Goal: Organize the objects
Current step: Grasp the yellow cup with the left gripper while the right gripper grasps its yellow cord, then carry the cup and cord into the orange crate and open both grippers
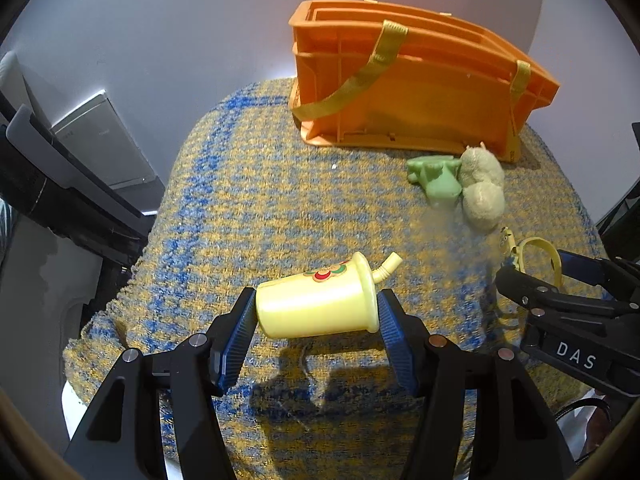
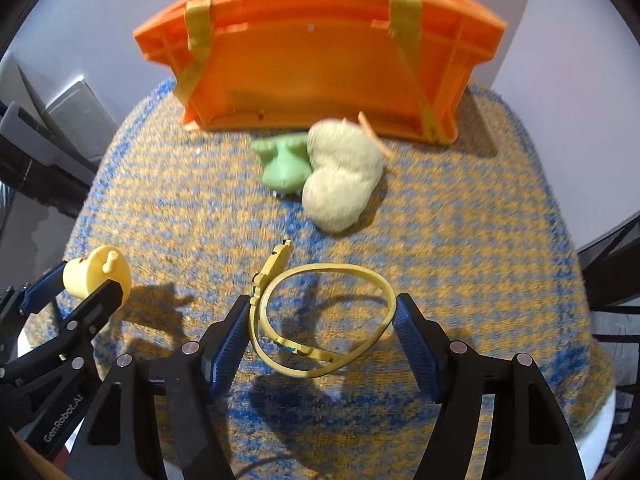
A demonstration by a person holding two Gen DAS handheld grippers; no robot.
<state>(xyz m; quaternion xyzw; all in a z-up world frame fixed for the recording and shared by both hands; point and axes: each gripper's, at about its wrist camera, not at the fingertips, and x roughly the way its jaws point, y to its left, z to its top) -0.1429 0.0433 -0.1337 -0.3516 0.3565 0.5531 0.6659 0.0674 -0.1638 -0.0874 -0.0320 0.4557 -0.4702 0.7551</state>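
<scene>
Two claws are busy, one toy each. My left claw [image 1: 318,312] squeezes a yellow toy cup [image 1: 316,306] from end to end, one pad on its bottom and one on its lid. The cup lies sideways, with its bent straw [image 1: 387,266] poking up past the right pad, and its shadow falls on the cloth below, so I think it is lifted a bit off the counter [image 1: 248,200].

My right claw [image 2: 320,328] is wide open around a yellow headband [image 2: 384,292]. The band touches both pads, so the claw may be holding it gently. I cannot tell how firmly.

The orange basket [image 2: 312,60] stands at the back of the counter with its yellow straps hanging down, so it is close for dropping things in. A green toy [image 2: 284,164] and a fuzzy cream plush [image 2: 340,176] lie touching each other just in front of it, not yet put away.
</scene>
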